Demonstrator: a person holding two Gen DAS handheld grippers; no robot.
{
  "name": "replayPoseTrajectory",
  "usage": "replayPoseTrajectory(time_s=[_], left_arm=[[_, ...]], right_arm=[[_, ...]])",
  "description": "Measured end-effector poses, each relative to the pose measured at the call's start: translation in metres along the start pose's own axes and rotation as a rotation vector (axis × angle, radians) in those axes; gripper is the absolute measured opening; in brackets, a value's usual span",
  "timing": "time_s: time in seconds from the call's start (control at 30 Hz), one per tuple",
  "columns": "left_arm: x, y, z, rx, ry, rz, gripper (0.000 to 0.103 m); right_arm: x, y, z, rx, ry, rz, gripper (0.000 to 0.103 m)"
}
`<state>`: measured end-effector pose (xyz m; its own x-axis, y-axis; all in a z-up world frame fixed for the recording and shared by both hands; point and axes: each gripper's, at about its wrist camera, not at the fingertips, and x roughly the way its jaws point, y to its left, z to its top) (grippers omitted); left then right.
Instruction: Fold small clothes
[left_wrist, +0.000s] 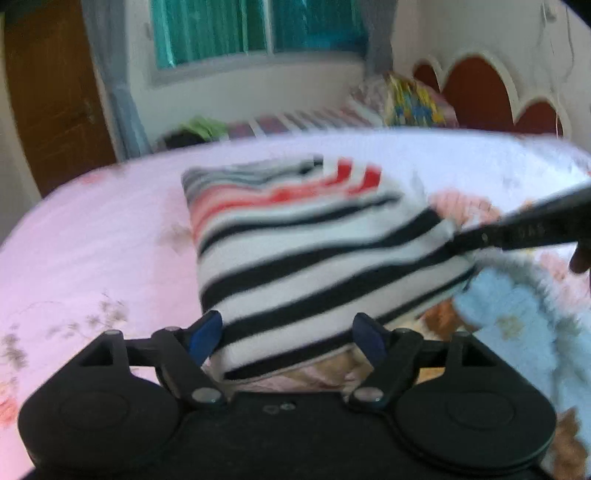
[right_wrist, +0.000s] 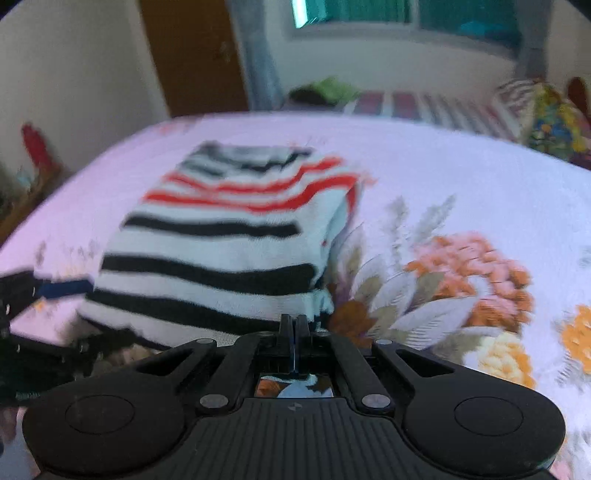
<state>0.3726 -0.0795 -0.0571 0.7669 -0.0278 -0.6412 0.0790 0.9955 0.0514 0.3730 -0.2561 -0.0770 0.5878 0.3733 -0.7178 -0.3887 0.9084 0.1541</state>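
Folded striped garment (left_wrist: 295, 251) on the flowered bed sheet (right_wrist: 461, 177), a gripper at each near corner.

The left gripper (left_wrist: 288, 339) has its jaws spread wide around the garment's near edge, its blue pads clear of the cloth. The right gripper (right_wrist: 294, 325) has its jaws nearly pressed together at the garment's near right corner; whether they pinch cloth I cannot tell. A light blue blanket (left_wrist: 517, 321) lies to the right.
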Motion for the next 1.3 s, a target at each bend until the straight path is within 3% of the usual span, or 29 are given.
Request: replayPoseTrajectory(time_s=[0.03, 0.07, 0.1, 0.3, 0.37, 0.5, 0.53, 0.57, 0.67, 0.7, 0.73, 0.77, 0.87, 1.13, 1.2, 1.3], left_arm=[[-0.012, -0.003, -0.002, -0.007, -0.035, 0.032, 0.085], [-0.023, -0.006, -0.004, -0.013, -0.056, 0.053, 0.085], [-0.032, -0.008, -0.005, -0.016, -0.059, 0.049, 0.085], [-0.083, -0.029, -0.018, -0.089, -0.124, 0.062, 0.085], [-0.105, -0.038, -0.022, -0.103, -0.145, 0.063, 0.086], [-0.143, -0.063, -0.033, -0.033, -0.199, 0.096, 0.081], [-0.152, -0.07, -0.036, -0.009, -0.2, 0.102, 0.048], [-0.161, -0.074, -0.04, -0.014, -0.184, 0.103, 0.008], [-0.186, -0.076, -0.052, -0.099, -0.184, 0.116, 0.0], [-0.197, -0.078, -0.056, -0.12, -0.191, 0.133, 0.003], [-0.206, -0.078, -0.058, -0.144, -0.199, 0.141, 0.037], [-0.219, -0.079, -0.063, -0.174, -0.211, 0.175, 0.097], [-0.252, -0.088, -0.073, -0.185, -0.289, 0.249, 0.102], [-0.301, -0.106, -0.084, -0.152, -0.316, 0.232, 0.102], [-0.309, -0.109, -0.088, -0.157, -0.312, 0.226, 0.102], [-0.317, -0.112, -0.092, -0.159, -0.31, 0.22, 0.102]], right_arm=[[-0.015, -0.001, -0.005, 0.019, -0.029, -0.02, 0.065], [-0.029, -0.004, -0.011, 0.033, -0.081, -0.023, 0.086], [-0.044, -0.006, -0.018, 0.038, -0.127, -0.005, 0.09], [-0.108, -0.002, -0.05, -0.007, -0.184, 0.0, 0.09], [-0.131, 0.003, -0.06, -0.031, -0.211, -0.037, 0.09], [-0.167, 0.004, -0.08, -0.041, -0.213, -0.042, 0.097], [-0.173, 0.004, -0.086, -0.044, -0.214, -0.041, 0.097], [-0.181, 0.005, -0.093, -0.047, -0.216, -0.03, 0.097], [-0.209, 0.008, -0.109, -0.055, -0.233, -0.018, 0.097], [-0.219, 0.011, -0.113, -0.062, -0.242, -0.025, 0.097], [-0.228, 0.015, -0.118, -0.069, -0.25, -0.029, 0.097], [-0.236, 0.018, -0.122, -0.076, -0.254, -0.035, 0.097], [-0.257, 0.031, -0.133, -0.094, -0.27, -0.051, 0.097], [-0.299, 0.059, -0.156, -0.109, -0.312, -0.046, 0.098], [-0.307, 0.062, -0.16, -0.098, -0.318, -0.05, 0.103], [-0.318, 0.065, -0.163, -0.084, -0.322, -0.045, 0.103]])
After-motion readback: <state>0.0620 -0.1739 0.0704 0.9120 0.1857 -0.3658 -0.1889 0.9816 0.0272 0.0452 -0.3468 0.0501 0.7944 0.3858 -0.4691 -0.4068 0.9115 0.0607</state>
